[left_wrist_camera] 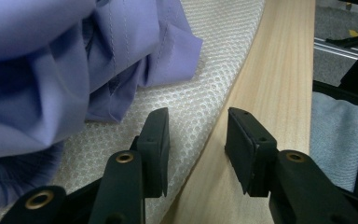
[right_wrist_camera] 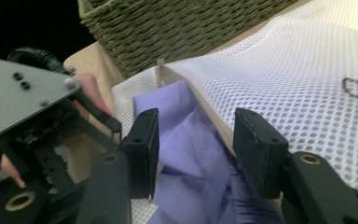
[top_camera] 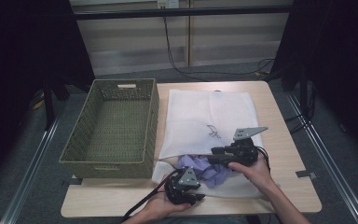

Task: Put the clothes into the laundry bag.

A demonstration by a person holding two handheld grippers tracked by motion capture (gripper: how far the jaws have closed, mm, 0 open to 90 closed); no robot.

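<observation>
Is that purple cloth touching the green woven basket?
Apart. In the high view, the purple cloth lies in the white mesh bag, and bare mesh separates it from the basket.

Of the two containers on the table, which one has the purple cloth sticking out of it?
The white mesh bag, lying flat right of the woven basket; the purple cloth bulges from its near opening.
</observation>
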